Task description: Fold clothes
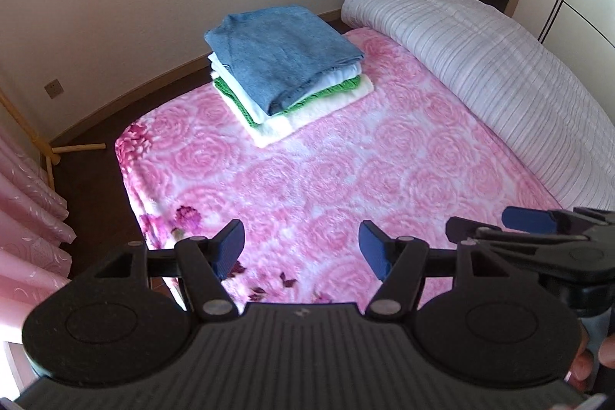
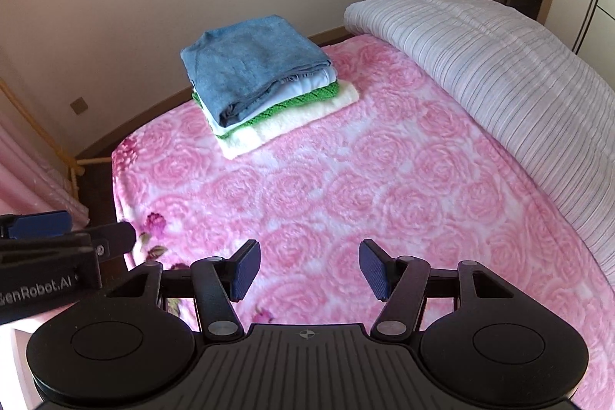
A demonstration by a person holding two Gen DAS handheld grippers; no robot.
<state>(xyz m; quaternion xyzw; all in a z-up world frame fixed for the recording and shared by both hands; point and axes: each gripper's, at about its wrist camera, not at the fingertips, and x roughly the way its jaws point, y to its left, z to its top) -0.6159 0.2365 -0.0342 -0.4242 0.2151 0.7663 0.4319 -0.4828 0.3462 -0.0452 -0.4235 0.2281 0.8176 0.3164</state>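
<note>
Both grippers are hanging over the near edge of the bed (image 2: 346, 187), angled down at the pink rose blanket (image 1: 307, 179), and neither one is carrying anything. The left gripper (image 1: 301, 248) is sitting with its jaws spread wide, blue pads (image 1: 230, 248) facing each other across bare blanket. The right gripper (image 2: 309, 269) is doing the same, jaws apart, nothing between them. They are riding side by side (each is poking into the edge of the other's view).

The stack (image 1: 286, 72) of folded clothes is resting near the bed's far left corner, well apart from both grippers. A blue piece (image 2: 250, 64) is lying on top, then a white one (image 2: 307, 81), then a green knit (image 2: 303, 98), with a cream piece (image 2: 292, 125) at the bottom touching the blanket. Along the bed's right edge a striped quilt (image 2: 499, 72) is lying rolled up, reaching to the far right corner.
</note>
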